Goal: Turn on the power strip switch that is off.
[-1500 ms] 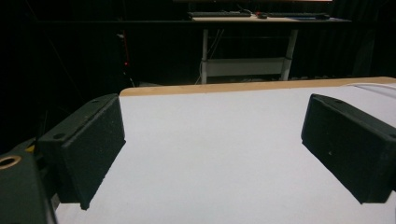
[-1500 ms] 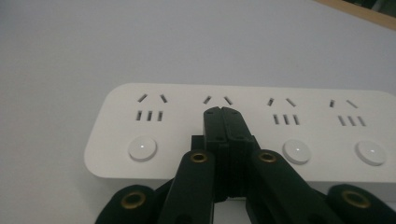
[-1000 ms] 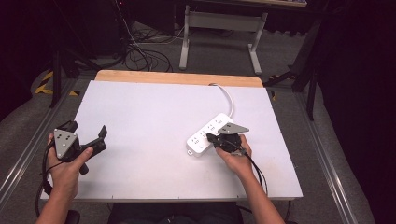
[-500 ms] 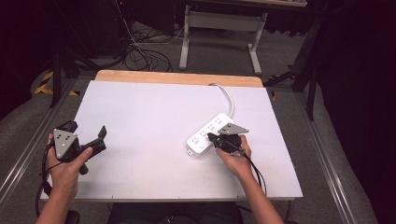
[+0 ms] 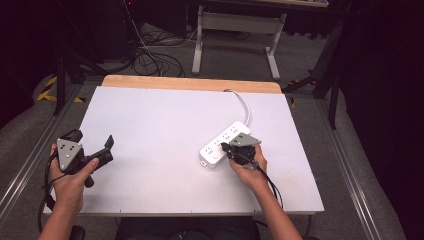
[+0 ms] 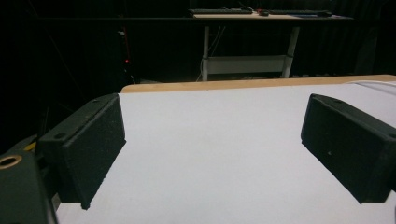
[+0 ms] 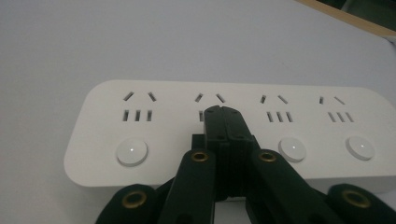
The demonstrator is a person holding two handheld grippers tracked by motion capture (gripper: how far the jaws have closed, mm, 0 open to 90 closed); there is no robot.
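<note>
- While our right tool point(image 7: 223, 112) rests with its jaws pressed together on the white power strip point(image 5: 222, 143), tips over the second socket's switch area, our left tool point(image 5: 92, 150) hangs spread wide above bare tabletop point(image 5: 160, 125), holding nothing.
- We find the power strip on the right half of the tabletop, lying flat and angled, its white cable point(image 5: 244, 104) running off toward the far wooden edge.
- We judge the strip a rigid plastic body, fairly light, with a smooth glossy shell that could slide on the tabletop under a sideways push.
- We see four round buttons point(image 7: 132, 151) along its near edge in the right gripper view; one is hidden under our tool, so we cannot tell whether it is being pressed.
- We would press straight down, since an angled push may skate the strip away.
- If we must lift it, we would clamp across its short width near the middle; the stiff cable will tug at one end.
</note>
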